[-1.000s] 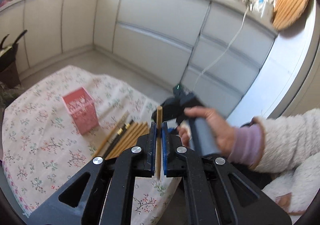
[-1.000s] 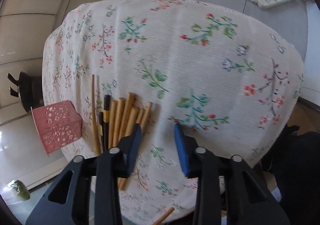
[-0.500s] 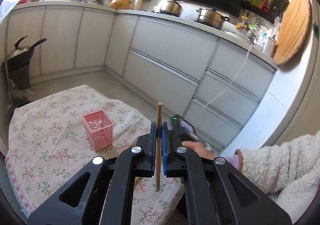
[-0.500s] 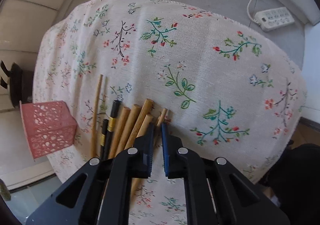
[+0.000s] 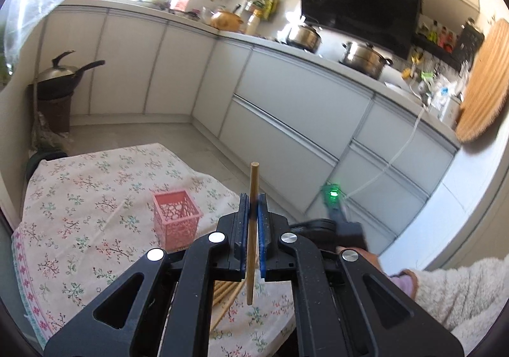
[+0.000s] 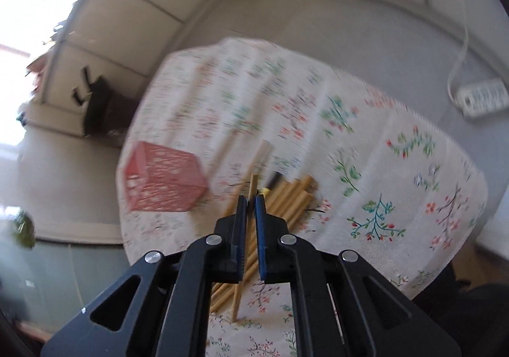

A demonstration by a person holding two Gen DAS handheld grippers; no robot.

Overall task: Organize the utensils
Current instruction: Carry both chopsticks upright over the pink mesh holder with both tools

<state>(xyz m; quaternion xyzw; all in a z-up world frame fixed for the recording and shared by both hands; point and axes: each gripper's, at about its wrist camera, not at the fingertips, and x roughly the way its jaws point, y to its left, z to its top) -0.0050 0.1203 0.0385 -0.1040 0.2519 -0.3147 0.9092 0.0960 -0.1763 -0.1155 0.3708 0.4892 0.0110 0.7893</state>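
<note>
- While the left claw [image 5: 251, 214] clamps a single wooden chopstick [image 5: 253, 198] upright between its blue pads, the right claw [image 6: 251, 214] is pinched narrow on another wooden chopstick [image 6: 245, 249], whose lower end hangs just over the near edge of the desk [image 6: 397, 198].
- Loose chopsticks [image 6: 292, 198] lie bundled near the middle of the floral-clothed desk, with a black one among them; the pink perforated basket [image 5: 176, 217] stands just beside them, toward the desk's left edge as the right wrist view shows it.
- Risk, as I judge it: each stick is held at one narrow point, so it could pivot or slip out on a quick swing; the blur in the right view suggests that claw is moving fast.
- The basket looks light; a stick arriving at an angle could catch its rim and tip or push it.
- With both claws loaded and close together, they could clash over the basket mouth.
- A dropped stick near the desk's rounded edge would likely roll off onto the floor.
- No brand, label or writing is legible in either view.
</note>
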